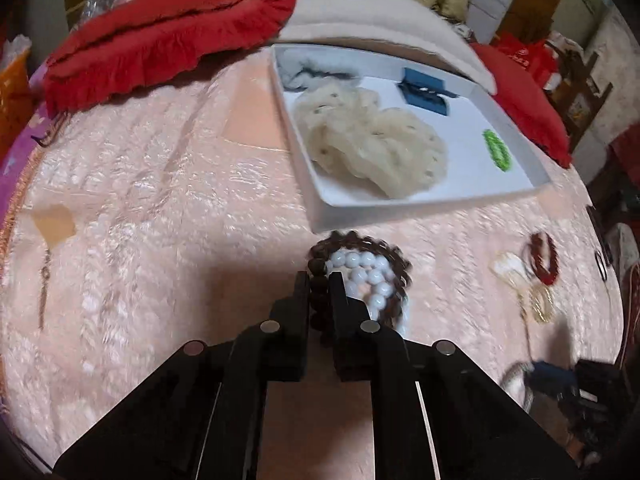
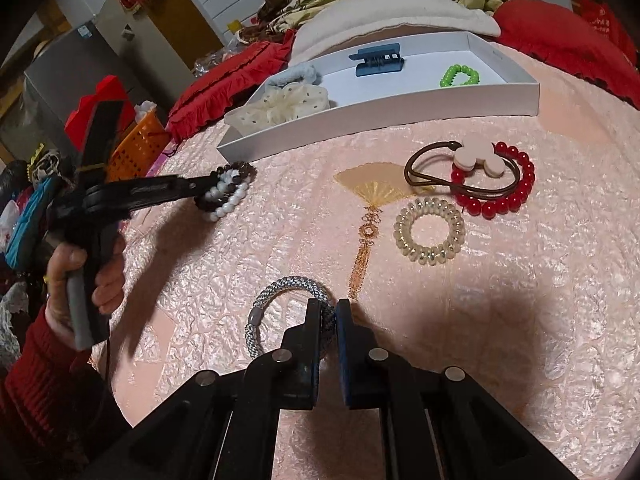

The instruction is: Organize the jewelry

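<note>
Jewelry lies spread over a pink bedspread (image 2: 240, 272), and a white tray (image 2: 384, 120) serves as the landmark. Inside the tray sit a cream scrunchie (image 1: 372, 144), a grey scrunchie (image 1: 304, 70) at its far corner, a blue clip (image 2: 376, 60) by the far wall, and a green bracelet (image 2: 460, 76) toward the tray's right end.

Just in front of the tray's near left corner, the left gripper (image 1: 320, 280) is clenched on a dark bracelet (image 1: 318, 292), with a white bracelet (image 1: 370, 270) lying inside the dark ring, touching it. In the right wrist view the same gripper (image 2: 210, 182) holds the pair at its tip, with a hand (image 2: 80, 280) in a red sleeve (image 2: 36, 380) squeezing the handle.

Nearer than the tray, and well apart from it, the right gripper (image 2: 328, 308) is closed on a grey braided band (image 2: 292, 284), the cord pinched between its fingers (image 2: 314, 316) while the rest of the loop rests on the bedspread.

In front of the tray's right half lie a red bracelet (image 2: 516, 196), a brown hair tie (image 2: 424, 176) with a pale charm crossing it, and nearer, a clear coil tie (image 2: 430, 232). A gold fan pattern (image 2: 376, 188) in the cloth sits between these and the left gripper. Behind the tray are red cushions (image 1: 160, 36) and a beige pillow (image 1: 360, 12).
</note>
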Tool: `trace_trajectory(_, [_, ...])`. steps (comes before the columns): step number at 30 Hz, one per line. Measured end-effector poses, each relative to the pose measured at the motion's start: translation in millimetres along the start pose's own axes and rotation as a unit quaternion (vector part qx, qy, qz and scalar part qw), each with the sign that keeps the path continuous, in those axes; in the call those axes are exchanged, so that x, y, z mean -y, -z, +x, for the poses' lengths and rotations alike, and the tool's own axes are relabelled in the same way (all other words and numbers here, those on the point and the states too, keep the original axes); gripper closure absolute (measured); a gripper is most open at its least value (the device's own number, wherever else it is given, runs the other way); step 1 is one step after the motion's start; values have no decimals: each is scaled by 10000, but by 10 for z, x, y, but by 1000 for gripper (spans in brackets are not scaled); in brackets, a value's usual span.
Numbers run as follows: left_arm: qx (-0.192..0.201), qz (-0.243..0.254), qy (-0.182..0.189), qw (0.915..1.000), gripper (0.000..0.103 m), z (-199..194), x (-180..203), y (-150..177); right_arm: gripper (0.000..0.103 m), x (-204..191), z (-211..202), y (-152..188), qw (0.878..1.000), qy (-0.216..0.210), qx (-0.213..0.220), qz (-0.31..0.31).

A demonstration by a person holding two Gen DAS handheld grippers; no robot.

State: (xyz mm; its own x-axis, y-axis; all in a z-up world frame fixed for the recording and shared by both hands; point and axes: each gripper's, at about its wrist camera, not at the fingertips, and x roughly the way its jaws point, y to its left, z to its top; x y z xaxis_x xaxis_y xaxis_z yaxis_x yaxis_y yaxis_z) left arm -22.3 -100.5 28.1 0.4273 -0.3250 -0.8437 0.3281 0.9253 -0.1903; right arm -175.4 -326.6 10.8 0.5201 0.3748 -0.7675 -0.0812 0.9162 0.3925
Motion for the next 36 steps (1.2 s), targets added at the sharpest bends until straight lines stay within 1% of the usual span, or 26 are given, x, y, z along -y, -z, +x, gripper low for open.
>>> trace_trajectory(2, [125,46,114,9998,95,-194,32,78,96,7,-17,3,10000,-27,30,18])
trace_trajectory(8, [619,168,385,9972,95,-870,130,246,96,-34,-208,-10,9993,-196,311,1])
trace_trajectory(10, [689,177,501,9962,95,-1000,163,262,96,-70,-296,-20,9987,-280,417,10])
trace_trajectory(12, [707,171,709,9948,95,-1127,191,264,96,-112,-399,-30,9979,-371,527,8])
trace_trajectory(13, [697,197,780,9943,95,-1167,202,266,96,-131,-428,-37,9977,-390,560,-2])
trace_trajectory(15, [749,221,730,9943,95,-1240,234,277,96,-162,-510,-41,9971,-424,638,-14])
trace_trajectory(22, [920,317,768,9923,95,-1441,380,284,96,-156,-739,-9,9953,-450,854,3])
trace_trajectory(25, [941,402,825,9913,95,-1494,457,296,96,-136,-700,21,9963,-485,710,-43])
trace_trajectory(27, [914,507,785,9914,95,-1499,518,332,96,-140,-604,71,9977,-370,548,-122])
trace_trajectory(28, [886,523,734,9920,95,-1481,534,346,93,-155,-539,100,9984,-305,448,-183])
trace_trajectory(29, [829,526,646,9931,95,-1443,539,363,79,-178,-473,125,9989,-234,327,-259])
trace_trajectory(30, [712,493,503,9950,95,-1365,524,385,62,-191,-418,140,9990,-165,262,-310])
trace_trajectory(31, [637,455,434,9960,95,-1305,498,413,59,-207,-380,156,9990,-123,275,-341])
trace_trajectory(33, [424,330,226,9983,95,-1120,408,474,59,-218,-312,174,9987,-23,303,-413])
trace_trajectory(34, [285,241,61,9993,95,-1012,339,505,59,-225,-276,170,9986,66,279,-439])
trace_trajectory(36, [137,80,-115,9998,95,-873,192,571,59,-227,-205,159,9980,323,224,-487])
